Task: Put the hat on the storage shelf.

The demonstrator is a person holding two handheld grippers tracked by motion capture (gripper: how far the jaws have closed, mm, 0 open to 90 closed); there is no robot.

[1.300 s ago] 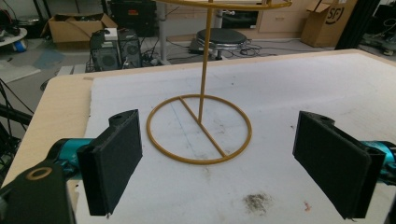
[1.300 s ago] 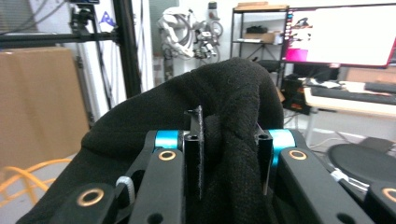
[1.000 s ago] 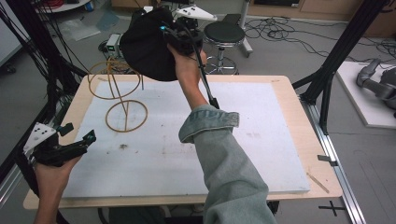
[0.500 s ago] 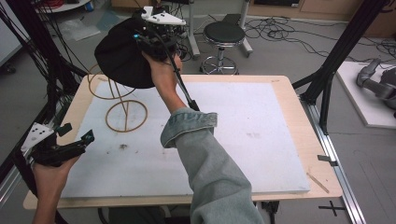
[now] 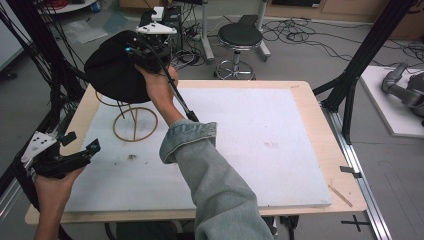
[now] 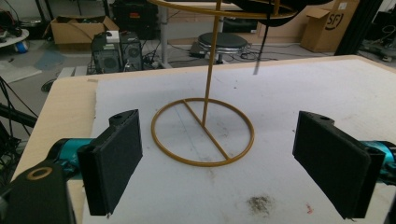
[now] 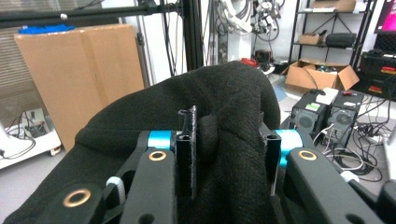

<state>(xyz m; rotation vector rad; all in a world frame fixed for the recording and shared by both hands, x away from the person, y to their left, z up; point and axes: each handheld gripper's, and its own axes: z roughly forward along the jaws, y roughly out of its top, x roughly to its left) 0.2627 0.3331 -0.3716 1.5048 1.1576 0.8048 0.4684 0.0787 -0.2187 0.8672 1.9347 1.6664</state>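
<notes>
Right claw (image 7: 226,154): clamped on a bunched fold of the black hat (image 5: 112,72), with its jaws just easing apart a little.
Left claw (image 6: 219,156): spread wide with nothing between its jaws, hovering low over the white board (image 5: 260,150) at the near left.
Change: the hat and right claw have swung left and lower since a second ago, now sitting over the gold wire stand (image 5: 134,122); the left claw has not moved.
Hat direction: the crown bulges up and left, opening downward over the stand's top ring; no clear long axis.
Count: one hat, one stand, two claws, one round stool (image 5: 240,37).
</notes>
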